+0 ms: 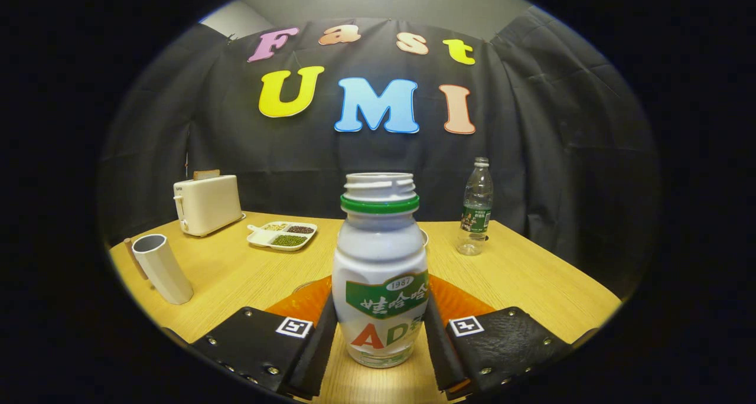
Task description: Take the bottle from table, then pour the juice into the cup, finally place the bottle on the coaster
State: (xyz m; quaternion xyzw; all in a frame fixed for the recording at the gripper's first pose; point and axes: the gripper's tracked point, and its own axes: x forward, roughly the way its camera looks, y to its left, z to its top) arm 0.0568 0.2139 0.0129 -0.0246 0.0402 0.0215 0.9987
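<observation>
The light wooden desk (520, 274) carries a white bottle (379, 274) with a green neck ring, standing upright just before an orange coaster (458, 300). Farther back stand a cream toaster (207, 203), a divided tray (282, 235) of beans, a clear water bottle (476, 209) and a white cup (160, 267).

The hand-held gripper (379, 339) has a finger at each side of the white bottle.

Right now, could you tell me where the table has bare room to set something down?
Bare wood lies between the cup and the tray, and around the water bottle. It is crowded at the fingers, which flank the juice bottle by the orange coaster.
</observation>
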